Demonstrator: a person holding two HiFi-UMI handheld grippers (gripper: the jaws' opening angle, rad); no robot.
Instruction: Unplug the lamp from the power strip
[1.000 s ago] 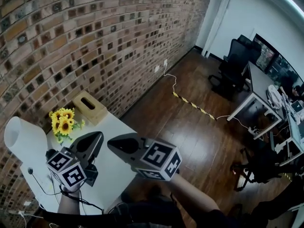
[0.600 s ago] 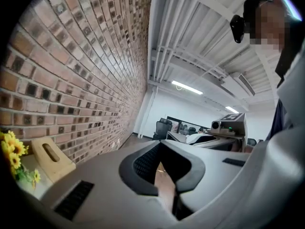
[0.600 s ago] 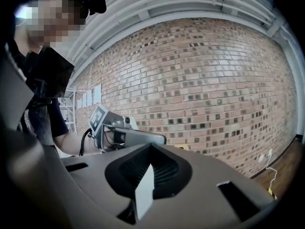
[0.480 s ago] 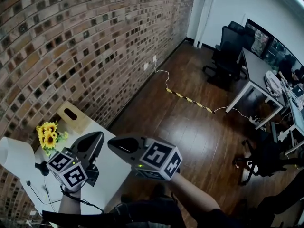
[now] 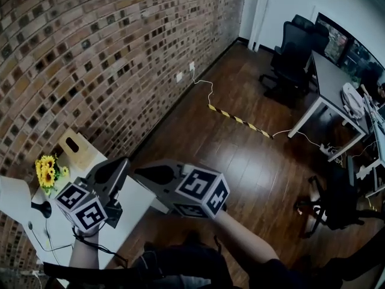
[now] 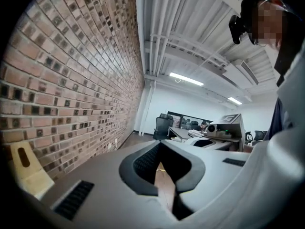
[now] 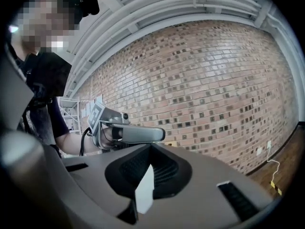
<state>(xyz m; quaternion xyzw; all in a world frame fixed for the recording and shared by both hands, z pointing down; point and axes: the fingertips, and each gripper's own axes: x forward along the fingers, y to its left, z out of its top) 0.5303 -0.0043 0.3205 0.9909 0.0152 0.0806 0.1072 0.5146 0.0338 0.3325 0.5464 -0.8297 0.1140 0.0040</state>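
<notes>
A: Where does the lamp stand?
B: The lamp (image 5: 13,194) sits at the lower left edge of the head view, on the white bench (image 5: 133,202). The frame edge cuts off its white shade, and its black foot is just right of the shade. A thin black cord (image 5: 36,238) lies on the bench below the foot.

A: What else is on the bench?
B: Sunflowers (image 5: 47,170) are just above the lamp. Above them is a pale box (image 5: 75,149) with a slot in its top, close to the brick wall (image 5: 90,53).

A: And the two tools?
B: The left tool (image 6: 160,147) has its jaws pressed together with nothing between them. Only a thin slit is left, and the wood floor (image 5: 240,161) shows through it. In the head view it hangs over the bench, right of the lamp and apart from it. The right tool (image 7: 151,148) is closed and empty too, with a narrow white sliver showing through its slit. It sits just right of the left tool, their tips near each other. The right gripper view shows the left tool at centre left, held in a hand (image 7: 102,136).

A: And the room beyond?
B: A black office chair (image 5: 295,65) and a desk (image 5: 331,83) stand at the upper right, and striped tape (image 5: 237,119) crosses the floor in the middle
</notes>
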